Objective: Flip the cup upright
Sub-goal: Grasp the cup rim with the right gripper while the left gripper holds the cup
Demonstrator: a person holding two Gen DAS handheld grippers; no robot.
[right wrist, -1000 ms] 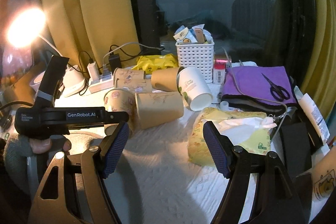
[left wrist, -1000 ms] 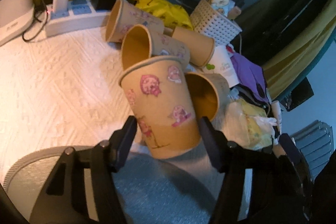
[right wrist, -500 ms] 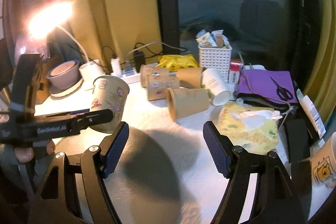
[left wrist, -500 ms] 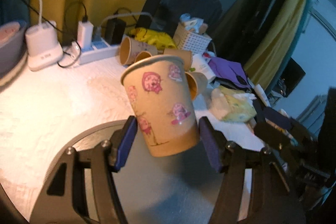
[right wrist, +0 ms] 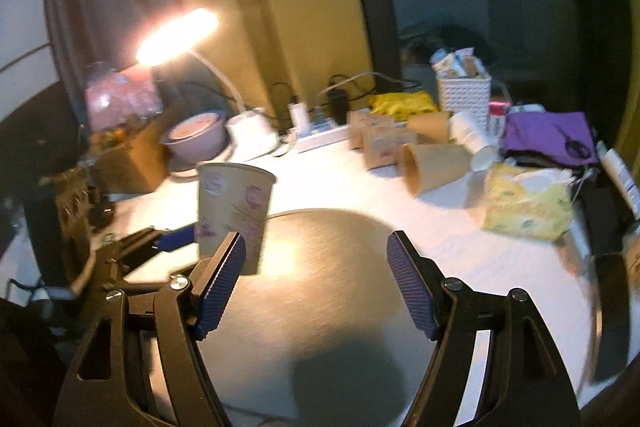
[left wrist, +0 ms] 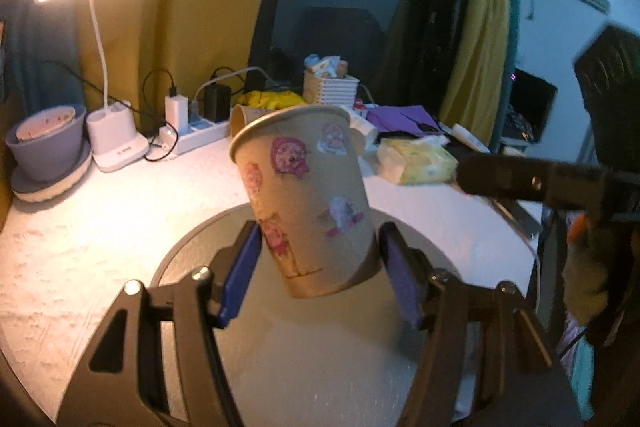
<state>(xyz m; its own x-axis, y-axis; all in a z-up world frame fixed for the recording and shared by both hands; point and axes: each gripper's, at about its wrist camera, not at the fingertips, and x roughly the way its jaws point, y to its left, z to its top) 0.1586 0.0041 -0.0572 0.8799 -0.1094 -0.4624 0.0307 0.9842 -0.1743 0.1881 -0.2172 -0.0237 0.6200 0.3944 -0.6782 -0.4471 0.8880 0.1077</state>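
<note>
- One cup [left wrist: 304, 199] matters here: brown paper, pink cartoon stickers, mouth up, tilted slightly, held low on its wall by the left gripper [left wrist: 320, 275] over the round grey mat [left wrist: 320, 367].
- From the right wrist view the cup's base looks just above or barely on the mat; contact cannot be told.
- Left tongs: narrow, clamped on the cup. Right gripper [right wrist: 316, 279]: wide, holding nothing, hovering over the mat.
- Far left: bowl [left wrist: 44, 143], then desk lamp [left wrist: 114, 143], then power strip [left wrist: 196, 139].
- Centre to right: more cups on their sides [right wrist: 432, 167], white basket [right wrist: 464, 95], yellow tissue pack [right wrist: 524, 203], purple cloth [right wrist: 548, 135] with scissors.
- Risk: release while tilted, and the cup likely tips back over; light paper, narrow base.
- Risk: squeezing harder would probably dent the thin wall.
- Risk: the right gripper sits close beside the cup; a stray sweep could knock it.
- Writing: faint marking on the lamp base and print on the tissue pack, both unreadable. No legible brand anywhere.
</note>
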